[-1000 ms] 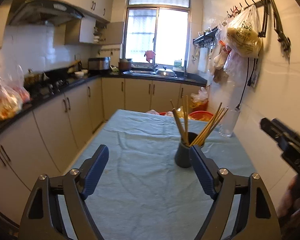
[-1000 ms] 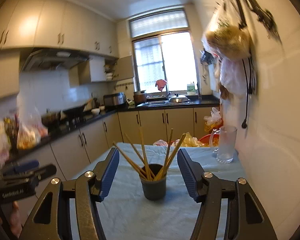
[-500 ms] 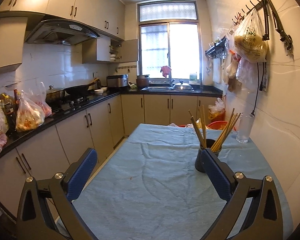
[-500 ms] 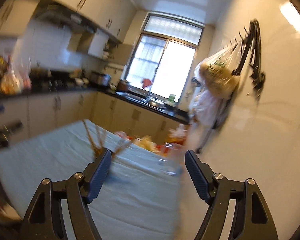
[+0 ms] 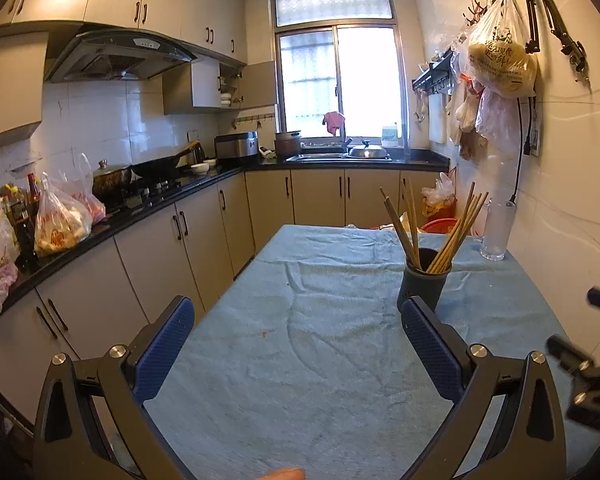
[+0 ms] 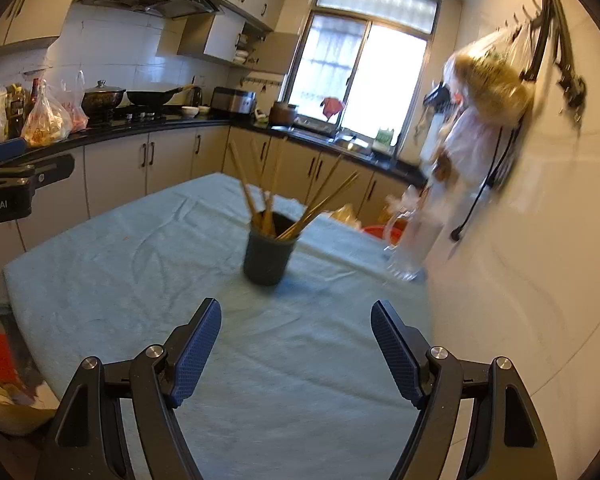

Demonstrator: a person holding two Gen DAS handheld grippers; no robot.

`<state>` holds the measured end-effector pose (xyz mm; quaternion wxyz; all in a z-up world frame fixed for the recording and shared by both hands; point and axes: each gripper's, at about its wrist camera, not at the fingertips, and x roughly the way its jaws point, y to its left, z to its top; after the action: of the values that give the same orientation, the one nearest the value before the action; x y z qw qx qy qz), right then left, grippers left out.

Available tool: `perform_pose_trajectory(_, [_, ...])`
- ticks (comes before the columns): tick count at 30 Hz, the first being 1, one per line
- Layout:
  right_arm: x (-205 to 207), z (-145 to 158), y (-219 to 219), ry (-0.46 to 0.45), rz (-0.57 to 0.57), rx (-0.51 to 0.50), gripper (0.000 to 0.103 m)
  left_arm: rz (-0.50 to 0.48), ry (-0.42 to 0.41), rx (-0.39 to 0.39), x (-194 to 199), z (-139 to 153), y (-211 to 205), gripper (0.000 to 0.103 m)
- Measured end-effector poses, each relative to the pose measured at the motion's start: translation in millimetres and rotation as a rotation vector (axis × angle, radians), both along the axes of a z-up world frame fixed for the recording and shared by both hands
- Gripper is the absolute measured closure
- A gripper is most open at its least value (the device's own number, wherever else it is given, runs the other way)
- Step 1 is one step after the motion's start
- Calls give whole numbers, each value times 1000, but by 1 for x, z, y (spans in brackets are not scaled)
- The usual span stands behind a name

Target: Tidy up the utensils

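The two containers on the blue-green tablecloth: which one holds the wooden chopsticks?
The dark round cup in the middle of the cloth holds the wooden chopsticks. The clear glass mug by the white wall has none in it.

Home kitchen, range hood [image 5: 116,56], cabinets [image 5: 180,236], sink [image 5: 320,156]

Bright window [image 5: 336,84] at 12 o'clock; beige cabinets [image 5: 152,248] at 9; white tiled wall [image 5: 572,184] at 3.
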<state>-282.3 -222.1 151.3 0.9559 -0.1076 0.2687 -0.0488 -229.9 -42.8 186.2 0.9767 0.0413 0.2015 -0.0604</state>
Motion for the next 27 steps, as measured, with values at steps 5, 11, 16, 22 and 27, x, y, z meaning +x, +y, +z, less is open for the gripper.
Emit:
perform_pose_trajectory(5, [10,-19,4,25,-38,121,22,-39,70,-13,10,-11,-3,0])
perform_pose_trajectory(11, [20,-37,4,43,-110,213,22,-48,121,14,19,-27,-10,0])
perform_pose_trajectory(16, [24,-45,8,48,-125,231,21,-56,166,27,26,-40,-14,0])
perform_pose_trajectory(22, [28,-52,7,34,-162,270,21,-71,218,33,36,-54,-17,0])
perform_pose_trajectory(27, [34,-61,-1,59,-196,313,21,-90,263,31,43,-65,-20,0])
